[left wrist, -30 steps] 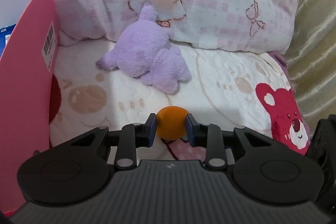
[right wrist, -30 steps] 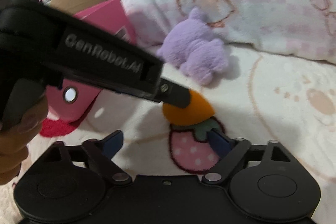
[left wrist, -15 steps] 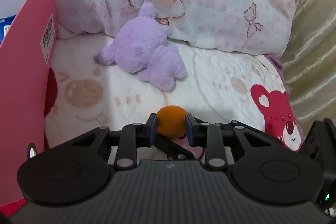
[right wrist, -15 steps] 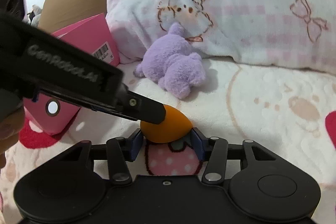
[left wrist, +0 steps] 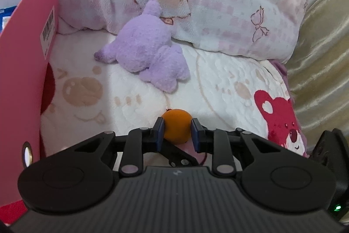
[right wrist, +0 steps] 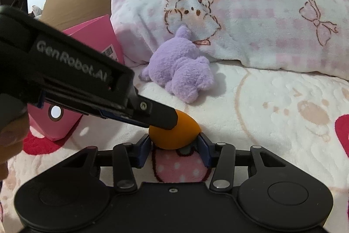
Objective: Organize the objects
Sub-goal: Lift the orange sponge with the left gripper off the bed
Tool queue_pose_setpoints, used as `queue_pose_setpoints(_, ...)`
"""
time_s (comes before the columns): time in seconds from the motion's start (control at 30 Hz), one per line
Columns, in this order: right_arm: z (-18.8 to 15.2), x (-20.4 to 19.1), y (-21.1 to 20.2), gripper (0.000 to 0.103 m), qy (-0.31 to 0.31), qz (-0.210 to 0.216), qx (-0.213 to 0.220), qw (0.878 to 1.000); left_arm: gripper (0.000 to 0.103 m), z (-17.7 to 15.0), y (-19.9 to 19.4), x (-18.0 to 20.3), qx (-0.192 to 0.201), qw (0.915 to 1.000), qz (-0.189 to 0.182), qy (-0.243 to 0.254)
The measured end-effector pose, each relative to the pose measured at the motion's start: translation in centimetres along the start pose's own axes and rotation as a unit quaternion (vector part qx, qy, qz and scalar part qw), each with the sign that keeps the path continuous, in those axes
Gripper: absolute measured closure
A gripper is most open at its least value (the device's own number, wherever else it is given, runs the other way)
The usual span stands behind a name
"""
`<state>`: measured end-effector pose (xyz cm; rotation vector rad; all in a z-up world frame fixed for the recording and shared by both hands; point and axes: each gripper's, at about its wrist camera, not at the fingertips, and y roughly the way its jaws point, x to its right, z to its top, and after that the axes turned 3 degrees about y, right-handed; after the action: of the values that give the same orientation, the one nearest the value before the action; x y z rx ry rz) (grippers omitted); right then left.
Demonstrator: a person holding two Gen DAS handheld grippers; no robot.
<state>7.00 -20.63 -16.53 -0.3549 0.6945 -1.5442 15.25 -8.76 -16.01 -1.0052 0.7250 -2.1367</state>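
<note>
An orange egg-shaped sponge (left wrist: 177,123) hangs just above the patterned blanket (left wrist: 229,84). My left gripper (left wrist: 177,134) is shut on its narrow end. In the right wrist view that gripper (right wrist: 171,121) reaches in from the left and covers the sponge's top. My right gripper (right wrist: 174,143) has the sponge's (right wrist: 174,138) wide end between its blue pads, which touch both sides, and its jaws are closing. A purple plush toy (left wrist: 148,58) lies beyond the sponge, against the pillow.
A pink box (left wrist: 24,71) stands open on the left, and a brown cardboard box (right wrist: 76,3) is behind it. A pink checked pillow (left wrist: 218,3) fills the back. Gold fabric (left wrist: 322,58) rises on the right. A hand (right wrist: 11,128) holds the left gripper.
My right gripper's jaws have gone from wide apart to closed against the orange sponge. The left gripper has kept its hold, and both views have barely shifted.
</note>
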Motion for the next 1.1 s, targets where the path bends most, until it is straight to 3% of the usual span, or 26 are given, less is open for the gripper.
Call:
queue_pose_setpoints(0.33,0.0,-0.6,-2.8,0.051,-0.01,-0.014,-0.018,1.0,0.079,-1.4,-1.4,1.9,-0.017,0.9996,0.003,0.021)
queue_pose_setpoints(0.67,-0.2,-1.8,-5.7,0.051,-0.031,-0.026,-0.036,0.999,0.079,-3.3,-3.5,2.8,-0.021,0.9998,0.005,-0.002)
queue_pose_setpoints(1.1,-1.4,-4.2,-8.2,0.051,-0.044,-0.016,-0.046,0.998,0.078,-6.0,-6.6,3.3,-0.027,0.9995,0.013,0.01)
